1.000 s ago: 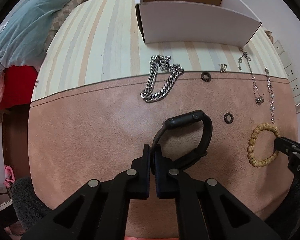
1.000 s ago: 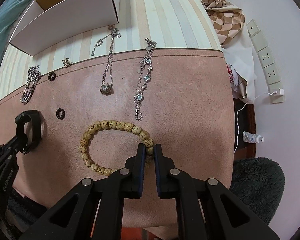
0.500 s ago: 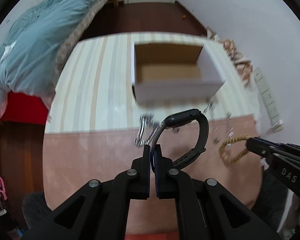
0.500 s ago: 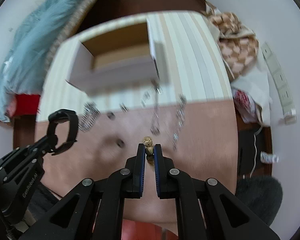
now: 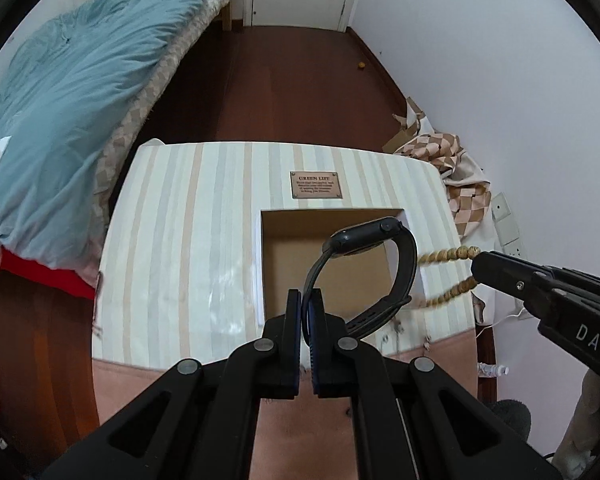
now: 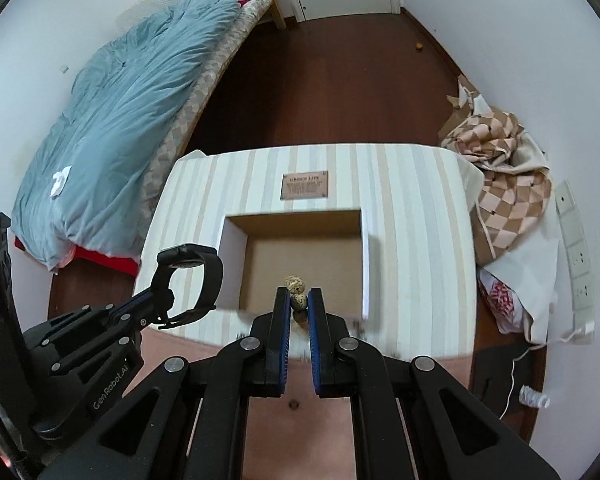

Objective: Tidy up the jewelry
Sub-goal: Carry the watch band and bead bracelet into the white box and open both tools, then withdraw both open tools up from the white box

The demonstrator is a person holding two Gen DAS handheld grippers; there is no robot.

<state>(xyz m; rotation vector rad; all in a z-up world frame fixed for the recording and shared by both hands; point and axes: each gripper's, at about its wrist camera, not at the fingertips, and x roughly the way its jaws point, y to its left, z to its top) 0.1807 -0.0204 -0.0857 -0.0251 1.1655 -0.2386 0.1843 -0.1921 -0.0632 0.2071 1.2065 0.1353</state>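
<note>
My left gripper [image 5: 306,300] is shut on the strap of a black smartwatch [image 5: 374,236], held high over the open white cardboard box [image 5: 258,264]. The watch also shows in the right wrist view [image 6: 190,258]. My right gripper [image 6: 299,300] is shut on a tan wooden bead bracelet [image 6: 296,286], held above the box [image 6: 364,264]. In the left wrist view the bracelet [image 5: 446,256] hangs from the right gripper at the box's right side. Several silver chains lie blurred near the box's front wall, mostly hidden by the fingers.
The box stands on a striped cloth [image 5: 188,240] with a brown label plate [image 5: 317,185]; a pink mat [image 6: 300,400] covers the near side. A bed with a blue duvet [image 5: 60,92] is to the left. Checked fabric [image 6: 504,184] and wall sockets [image 6: 576,248] are at the right.
Both grippers have risen from the pink mat with the watch and the bracelet and moved forward over the box. The view now takes in the whole table and room.
</note>
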